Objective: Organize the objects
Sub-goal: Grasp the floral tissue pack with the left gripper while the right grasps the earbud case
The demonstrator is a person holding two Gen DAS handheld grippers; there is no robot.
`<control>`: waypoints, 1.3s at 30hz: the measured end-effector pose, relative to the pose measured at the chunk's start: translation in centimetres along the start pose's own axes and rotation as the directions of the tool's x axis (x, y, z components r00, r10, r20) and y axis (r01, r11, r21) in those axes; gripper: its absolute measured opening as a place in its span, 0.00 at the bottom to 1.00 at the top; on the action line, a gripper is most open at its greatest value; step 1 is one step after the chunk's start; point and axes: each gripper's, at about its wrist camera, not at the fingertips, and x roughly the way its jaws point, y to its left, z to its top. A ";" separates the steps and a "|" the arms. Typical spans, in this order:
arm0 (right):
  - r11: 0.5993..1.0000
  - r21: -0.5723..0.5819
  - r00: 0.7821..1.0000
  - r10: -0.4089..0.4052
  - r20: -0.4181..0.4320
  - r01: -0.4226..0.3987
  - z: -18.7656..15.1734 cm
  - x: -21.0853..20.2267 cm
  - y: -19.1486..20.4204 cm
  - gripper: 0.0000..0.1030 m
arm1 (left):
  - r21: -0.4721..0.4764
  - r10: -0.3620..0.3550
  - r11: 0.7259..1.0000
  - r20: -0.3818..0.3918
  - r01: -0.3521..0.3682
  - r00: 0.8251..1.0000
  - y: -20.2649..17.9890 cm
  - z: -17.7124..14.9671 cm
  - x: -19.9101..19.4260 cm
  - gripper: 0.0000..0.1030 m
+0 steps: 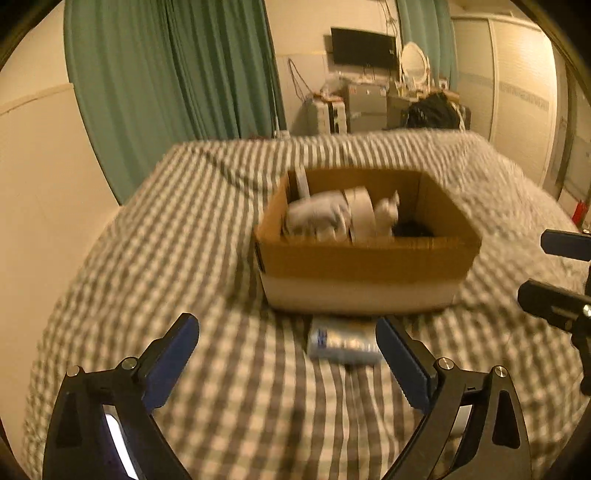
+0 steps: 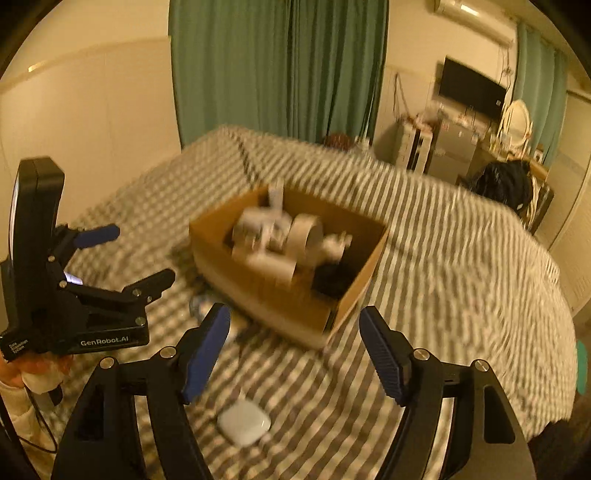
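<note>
Warm amber indoor light washes both views, dim and yellow, with a bright glint off the air conditioner (image 2: 476, 20) high on the wall. Motion blur smears the checked bedspread (image 1: 207, 236) and the cardboard box (image 1: 365, 258) and its contents, while the gripper frames in the foreground stay sharp. Fisheye bending curves the green curtains (image 1: 166, 74) and walls, and black vignette rings every corner.

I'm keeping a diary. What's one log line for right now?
left hand-held gripper: open, empty | right hand-held gripper: open, empty | box: holds items | packet, white case: on bed
</note>
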 end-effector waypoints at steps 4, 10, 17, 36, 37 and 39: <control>0.999 0.029 0.996 0.027 -0.085 -0.024 -3.5 2.6 0.1 0.70 | 0.039 0.002 0.999 -0.059 0.000 0.998 -1.0 -2.8 1.6 0.96; 0.997 0.049 0.978 0.076 -0.195 -0.068 -7.4 5.7 1.3 0.70 | 0.032 -0.027 0.999 -0.099 0.030 0.995 -0.8 -4.8 1.7 0.96; 0.997 -0.013 0.964 0.074 -0.254 -0.080 -9.1 7.6 3.2 0.70 | 0.049 -0.010 0.999 -0.123 0.016 0.992 -1.2 -5.5 2.1 0.96; 1.000 0.017 0.995 -0.020 -0.100 0.022 -5.2 5.4 -1.2 0.56 | 0.071 -0.074 0.993 -0.200 0.090 0.977 -4.4 -1.9 7.9 0.97; 0.999 0.026 0.995 -0.026 -0.093 0.028 -5.0 5.3 -1.6 0.56 | 0.060 -0.087 0.993 -0.219 0.102 0.972 -4.5 -1.7 8.8 0.97; 0.998 0.042 0.996 -0.038 -0.087 0.041 -4.7 5.4 -2.2 0.56 | 0.037 -0.094 0.994 -0.252 0.106 0.963 -4.6 -1.5 10.4 0.97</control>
